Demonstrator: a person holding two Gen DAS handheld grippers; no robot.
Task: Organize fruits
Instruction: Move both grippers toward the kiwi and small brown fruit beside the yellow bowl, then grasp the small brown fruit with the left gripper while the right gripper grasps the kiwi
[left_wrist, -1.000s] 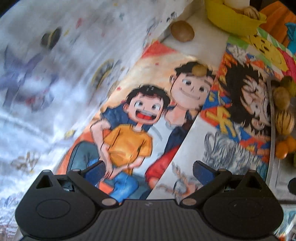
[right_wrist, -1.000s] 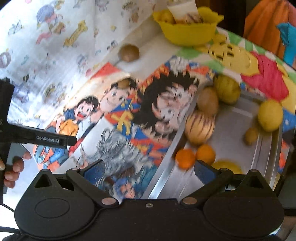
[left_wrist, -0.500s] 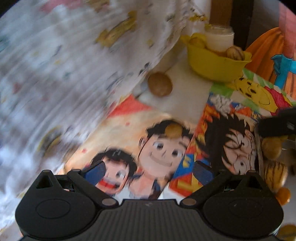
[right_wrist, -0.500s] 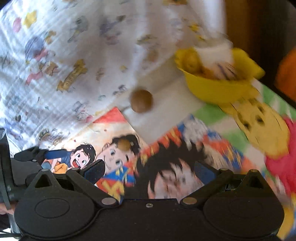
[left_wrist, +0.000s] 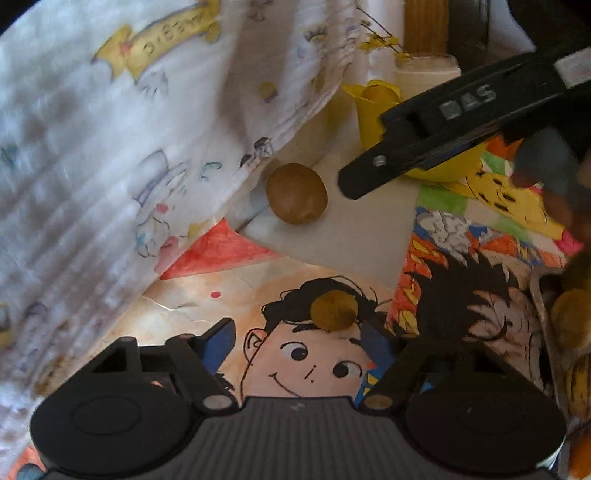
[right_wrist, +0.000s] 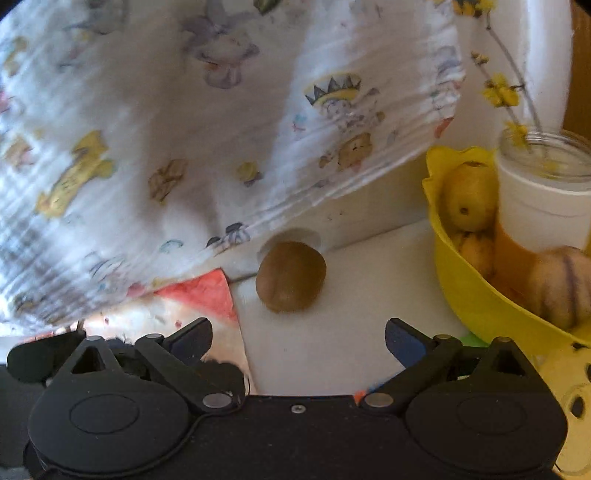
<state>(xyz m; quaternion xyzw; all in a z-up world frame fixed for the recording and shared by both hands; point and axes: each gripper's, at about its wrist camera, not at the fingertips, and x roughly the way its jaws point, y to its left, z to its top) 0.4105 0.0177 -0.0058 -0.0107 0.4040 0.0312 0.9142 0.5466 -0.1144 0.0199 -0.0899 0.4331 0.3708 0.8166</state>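
A brown kiwi (right_wrist: 291, 276) lies on the white table by the hanging cloth; my right gripper (right_wrist: 298, 338) is open and empty just short of it. The kiwi also shows in the left wrist view (left_wrist: 296, 193). A small brown round fruit (left_wrist: 334, 309) rests on the cartoon mat, just ahead of my open, empty left gripper (left_wrist: 300, 341). A yellow bowl (right_wrist: 465, 299) at the right holds a yellowish fruit (right_wrist: 470, 196) and a striped fruit (right_wrist: 561, 284). The right gripper's black body (left_wrist: 443, 122) crosses the upper right of the left wrist view.
A printed white cloth (right_wrist: 207, 122) hangs at the back left. A glass jar (right_wrist: 543, 184) with yellow flower sprigs stands behind the bowl. A metal tray's rim (left_wrist: 543, 314) with several fruits (left_wrist: 570, 321) is at the far right. Cartoon mats (left_wrist: 229, 295) cover the table.
Both grippers have moved forward toward the back of the table. The right one now faces the kiwi closely; the small fruit has come up close to the left fingers.
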